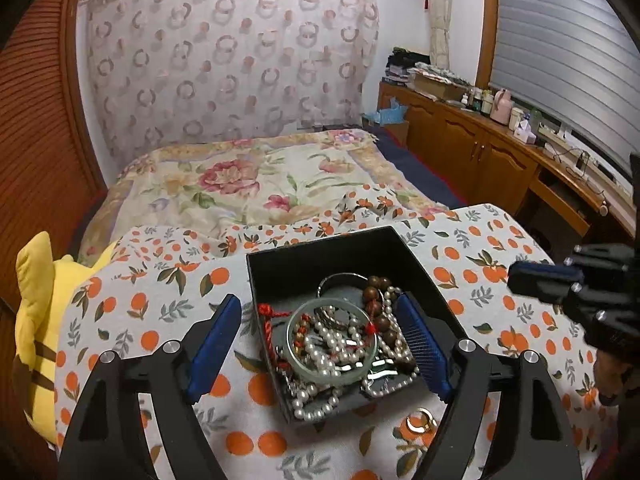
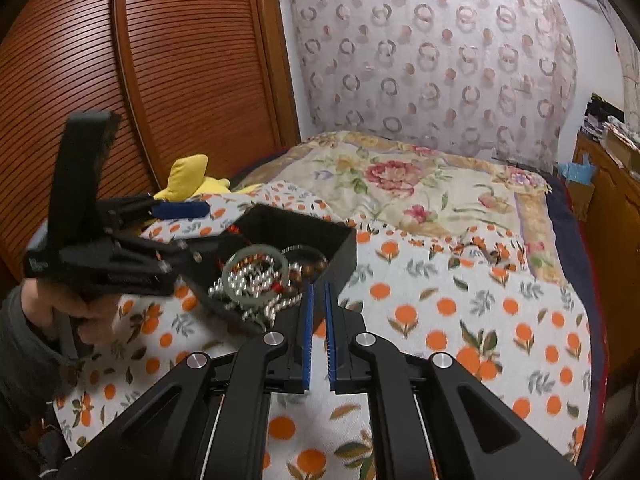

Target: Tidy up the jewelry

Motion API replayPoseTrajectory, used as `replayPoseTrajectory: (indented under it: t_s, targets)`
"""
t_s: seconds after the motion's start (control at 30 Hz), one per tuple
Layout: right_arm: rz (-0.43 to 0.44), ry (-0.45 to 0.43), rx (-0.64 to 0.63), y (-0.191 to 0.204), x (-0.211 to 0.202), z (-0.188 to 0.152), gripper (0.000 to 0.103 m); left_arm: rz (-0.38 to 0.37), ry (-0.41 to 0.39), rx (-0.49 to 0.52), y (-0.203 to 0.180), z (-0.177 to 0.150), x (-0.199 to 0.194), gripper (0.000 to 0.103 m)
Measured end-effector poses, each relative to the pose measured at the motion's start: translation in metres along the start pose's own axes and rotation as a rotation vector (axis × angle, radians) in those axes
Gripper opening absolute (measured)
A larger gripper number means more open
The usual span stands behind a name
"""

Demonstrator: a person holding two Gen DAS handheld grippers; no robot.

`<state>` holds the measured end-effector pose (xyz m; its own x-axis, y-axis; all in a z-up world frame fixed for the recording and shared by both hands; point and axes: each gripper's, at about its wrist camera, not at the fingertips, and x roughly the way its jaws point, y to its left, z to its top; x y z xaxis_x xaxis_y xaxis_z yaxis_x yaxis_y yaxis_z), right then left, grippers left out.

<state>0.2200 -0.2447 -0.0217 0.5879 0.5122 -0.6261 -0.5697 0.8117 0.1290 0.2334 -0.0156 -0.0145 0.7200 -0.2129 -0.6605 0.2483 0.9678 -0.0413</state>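
Orange-print bedding carries the black box (image 1: pixel 280 268), heaped with pearls, wooden beads and a pale green bangle (image 1: pixel 332 340). Your left gripper (image 1: pixel 320 344) straddles the box, jaws spread wide; your right gripper (image 2: pixel 319 332) hovers beside it, jaws nearly together, holding nothing. One gold ring (image 1: pixel 420 420) lies outside on the bedding — lower gently, pinch one piece only — avoid snagging strands

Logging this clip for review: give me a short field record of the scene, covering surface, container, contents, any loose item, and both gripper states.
surface: orange-print bedspread
container: black box, open top
contents: pearl strands, pale green bangle, wooden beads, red cord
loose item: gold ring on the bedspread beside the box
left hand-held gripper: open, straddling the box
right hand-held gripper: nearly closed, empty
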Motion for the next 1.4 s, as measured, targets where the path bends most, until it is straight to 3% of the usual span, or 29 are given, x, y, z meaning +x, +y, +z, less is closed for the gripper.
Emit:
replayPoseTrajectory:
  t_s: [0.3, 0.33, 0.4, 0.7, 0.83, 1.0, 1.17, 1.23, 1.3, 1.4]
  targets:
    - [-0.019, 0.012, 0.051, 0.001, -0.017, -0.041, 0.007, -0.028, 0.008, -0.017, -0.013, -0.050, -0.031, 0.077]
    - [-0.026, 0.014, 0.054, 0.002, -0.018, -0.045, 0.008, -0.028, 0.013, -0.017, -0.015, -0.057, -0.032, 0.077]
    - [-0.036, 0.016, 0.061, 0.003, -0.019, -0.053, 0.026, -0.033, 0.028, -0.022, -0.019, -0.069, -0.032, 0.077]
    - [-0.050, 0.027, 0.080, 0.010, -0.023, -0.071, 0.028, -0.098, 0.061, -0.017, -0.046, -0.093, -0.029, 0.075]
    - [-0.048, 0.026, 0.084, 0.013, -0.025, -0.076, 0.028, -0.123, 0.077, 0.003, -0.060, -0.097, -0.024, 0.060]
    - [-0.051, 0.038, 0.082, 0.014, -0.024, -0.081, 0.028, -0.146, 0.115, 0.014, -0.071, -0.099, -0.012, 0.033]
    - [-0.047, 0.049, 0.079, 0.017, -0.023, -0.085, 0.028, -0.137, 0.127, 0.015, -0.075, -0.098, -0.006, 0.031]
    - [-0.044, 0.052, 0.077, 0.019, -0.023, -0.086, 0.028, -0.132, 0.134, 0.012, -0.075, -0.097, -0.003, 0.022]
    - [-0.042, 0.056, 0.072, 0.021, -0.022, -0.086, 0.028, -0.134, 0.146, 0.018, -0.076, -0.098, -0.002, 0.004]
    - [-0.041, 0.064, 0.062, 0.024, -0.019, -0.086, 0.028, -0.131, 0.136, 0.029, -0.078, -0.099, -0.006, 0.004]
